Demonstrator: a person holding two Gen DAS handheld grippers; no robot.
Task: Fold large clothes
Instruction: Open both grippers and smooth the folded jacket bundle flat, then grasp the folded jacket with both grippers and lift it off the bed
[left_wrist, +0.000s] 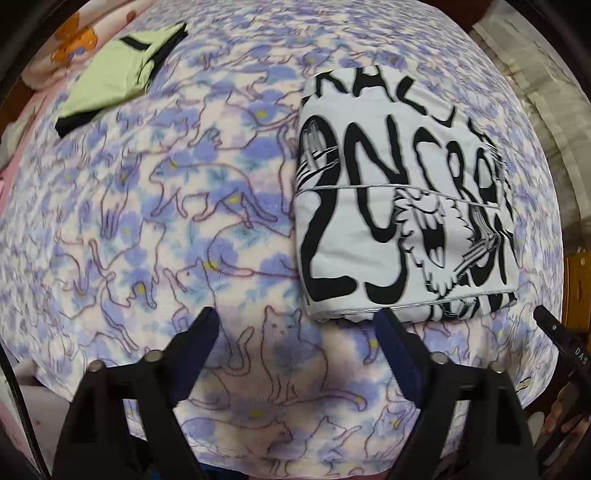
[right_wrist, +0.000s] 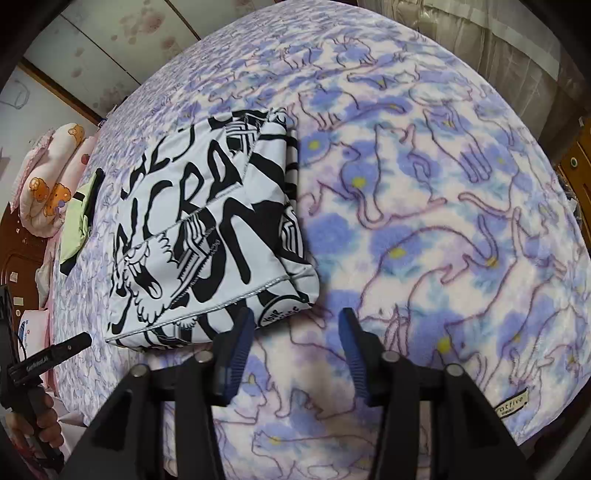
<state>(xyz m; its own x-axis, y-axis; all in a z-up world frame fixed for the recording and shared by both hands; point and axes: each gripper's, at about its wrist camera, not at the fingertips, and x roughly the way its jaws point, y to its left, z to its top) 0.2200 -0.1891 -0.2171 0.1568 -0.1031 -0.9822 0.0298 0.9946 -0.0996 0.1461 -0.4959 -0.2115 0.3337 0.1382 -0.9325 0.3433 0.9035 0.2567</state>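
White garment with bold black lettering (left_wrist: 402, 221) lies folded into a compact rectangle on the purple cat-print fleece blanket (left_wrist: 166, 221); folding looks complete. Left gripper (left_wrist: 299, 328) and right gripper (right_wrist: 295, 328) both released, empty, just beside it. 1 folded lime-green garment (left_wrist: 114, 74) lies well apart.

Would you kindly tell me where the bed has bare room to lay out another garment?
The widest free patch of the blanket lies right of the folded black-and-white garment. Another lies between that garment and the folded green garment. It is crowded by the pillows beyond the green one.
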